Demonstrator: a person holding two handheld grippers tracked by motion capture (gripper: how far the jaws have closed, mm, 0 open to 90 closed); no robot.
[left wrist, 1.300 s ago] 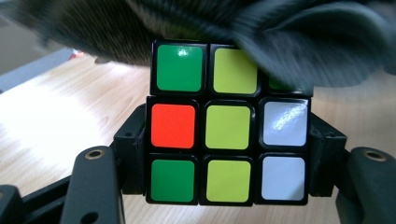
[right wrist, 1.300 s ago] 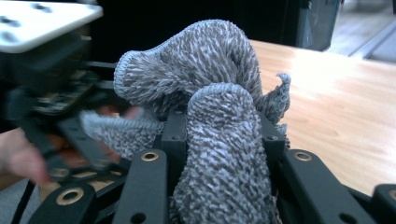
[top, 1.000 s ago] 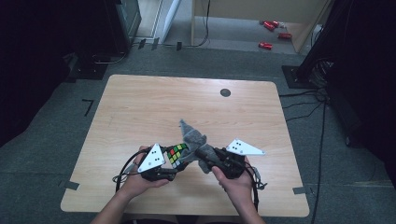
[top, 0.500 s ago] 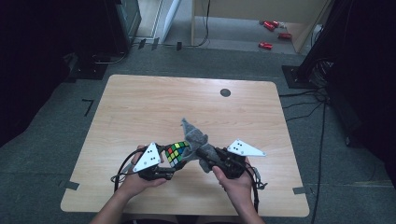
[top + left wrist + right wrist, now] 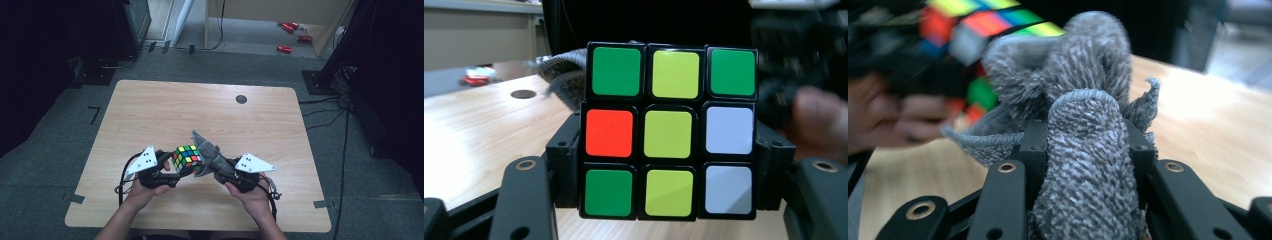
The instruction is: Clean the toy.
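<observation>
Light wooden table with a round dark grommet hole; grey carpet floor; small red objects on the floor beyond; black cables at right.

Black grippers with brass-ringed screw holes, grey triangular plates, trailing cables.

A glossy, smooth plastic puzzle cube with coloured stickers sat between matt black plastic jaws fitted with small brass-coloured metal eyelets. Beside it was a grey terry cloth, rough and nubbly in texture. Beneath both lay a pale wood-grain table top with a smooth, satin finish.
</observation>
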